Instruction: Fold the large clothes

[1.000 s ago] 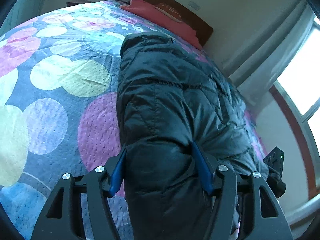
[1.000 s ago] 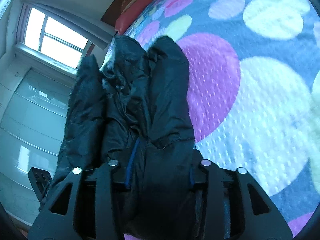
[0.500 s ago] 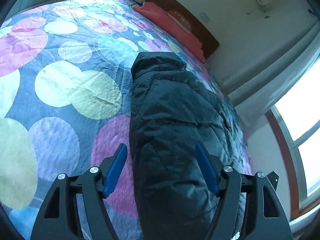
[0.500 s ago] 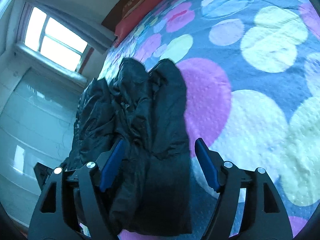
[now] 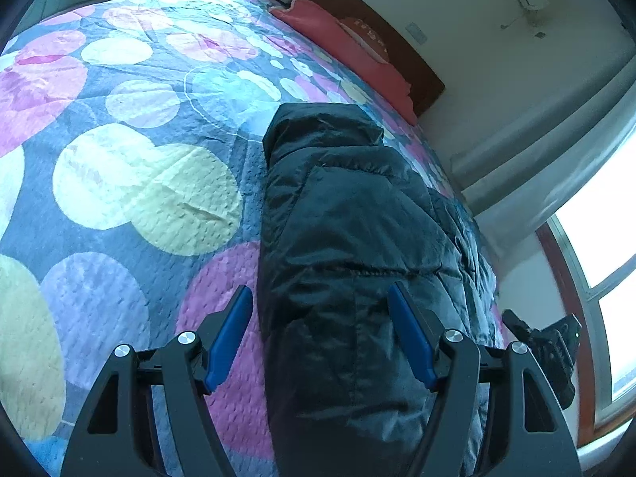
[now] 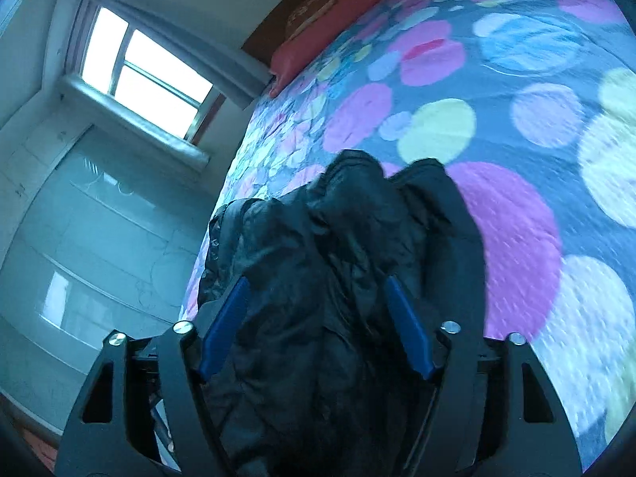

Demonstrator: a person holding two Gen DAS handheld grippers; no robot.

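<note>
— Black quilted nylon, slippery stuff. That puffer jacket (image 5: 357, 278) lies folded lengthwise into a long bundle on the spotted bedspread (image 5: 139, 183), near the window-side edge of the bed, its far end toward the red pillow (image 5: 342, 43). How would you handle this step?

— As I judge it, the long fold is made and both claws stand off the cloth. The next fold should bring the near end up toward the far end. Down filling springs back, so I would bite deep, through all the layers, not just the top skin, and press the air out as I lay it over.

— And your claws, how are they?

— My left gripper (image 5: 320, 334) is spread wide, one blue pad (image 5: 228, 338) over the bedspread just beside the bundle's edge, the other over the jacket itself. It holds nothing. Whether the pads brush the fabric I cannot tell.

— The right one?

— My right gripper (image 6: 316, 326) is also wide apart, both pads above the crumpled end of the jacket, empty. From there the layers look looser and uneven.

— Any risk?

— I think that side could slide apart if I grab only one layer. I would gather the loose flaps first and lift both ends together.
</note>
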